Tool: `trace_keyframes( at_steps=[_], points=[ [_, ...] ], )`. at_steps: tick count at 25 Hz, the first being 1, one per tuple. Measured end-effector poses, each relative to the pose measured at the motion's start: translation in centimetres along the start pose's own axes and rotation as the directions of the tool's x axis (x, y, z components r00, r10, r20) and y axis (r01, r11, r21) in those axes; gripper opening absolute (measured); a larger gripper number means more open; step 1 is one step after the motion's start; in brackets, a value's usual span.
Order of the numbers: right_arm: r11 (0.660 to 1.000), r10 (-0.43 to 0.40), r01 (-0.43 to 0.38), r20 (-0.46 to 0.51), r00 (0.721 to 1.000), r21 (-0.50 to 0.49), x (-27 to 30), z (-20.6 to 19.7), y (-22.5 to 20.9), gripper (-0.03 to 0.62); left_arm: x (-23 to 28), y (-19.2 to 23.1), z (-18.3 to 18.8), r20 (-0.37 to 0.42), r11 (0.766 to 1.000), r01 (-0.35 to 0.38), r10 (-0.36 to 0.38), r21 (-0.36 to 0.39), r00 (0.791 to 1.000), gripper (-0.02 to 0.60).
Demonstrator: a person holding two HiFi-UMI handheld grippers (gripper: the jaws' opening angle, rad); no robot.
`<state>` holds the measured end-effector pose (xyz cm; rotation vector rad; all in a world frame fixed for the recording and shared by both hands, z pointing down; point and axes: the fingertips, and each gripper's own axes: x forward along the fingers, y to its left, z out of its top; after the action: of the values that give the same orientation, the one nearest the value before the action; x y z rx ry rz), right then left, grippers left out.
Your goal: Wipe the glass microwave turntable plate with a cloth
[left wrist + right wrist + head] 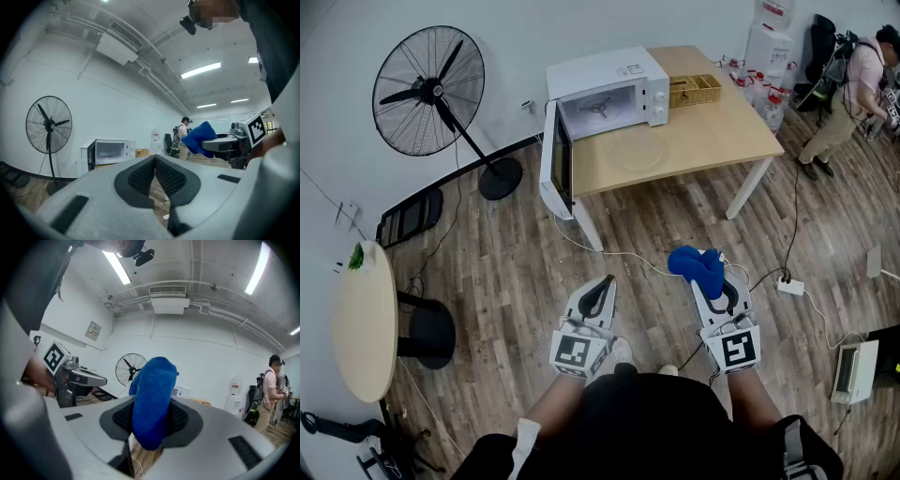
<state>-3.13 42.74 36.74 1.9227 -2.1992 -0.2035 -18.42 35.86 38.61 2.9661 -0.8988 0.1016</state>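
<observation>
Head view: two hand-held grippers low in the frame over the wooden floor (516, 272), cloth in the right one, plate well apart at upper centre.
Right hand-held gripper (711, 279) is clamped on a blue cloth (697, 263); the right gripper view shows the cloth bunched between the jaw pads and standing up past the tips. Left hand-held gripper (603, 286) is closed with its tips touching, nothing between them. The glass turntable plate (635, 150) lies flat on the light wooden surface (727, 131), just in front of the white microwave (609, 92), whose door (555, 159) hangs open at the surface's left edge. A wicker basket (694, 90) sits right of the microwave. A standing fan (431, 94) is at upper left, and a person (848, 84) at upper right.
</observation>
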Motion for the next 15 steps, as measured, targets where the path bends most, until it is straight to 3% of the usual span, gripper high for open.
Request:
trace_keyframes(
  at_steps=[6,11,15],
  points=[
    [1.000,-0.019,0.019,-0.010,1.000,-0.020,1.5,0.1,0.4,0.124,-0.2,2.7,-0.6,-0.012,0.999,-0.034,0.033,-0.021,0.999,0.006],
    [0.999,-0.042,0.042,-0.019,0.999,-0.015,3.4,0.2,0.4,0.124,0.7,3.9,-0.8,-0.009,1.000,0.012,-0.012,-0.028,1.000,0.006],
    [0.995,-0.084,0.084,-0.004,0.996,0.053,4.8,1.0,0.3,0.133,1.7,5.1,-0.9,-0.002,0.999,0.049,-0.049,-0.025,0.999,0.006]
  ],
)
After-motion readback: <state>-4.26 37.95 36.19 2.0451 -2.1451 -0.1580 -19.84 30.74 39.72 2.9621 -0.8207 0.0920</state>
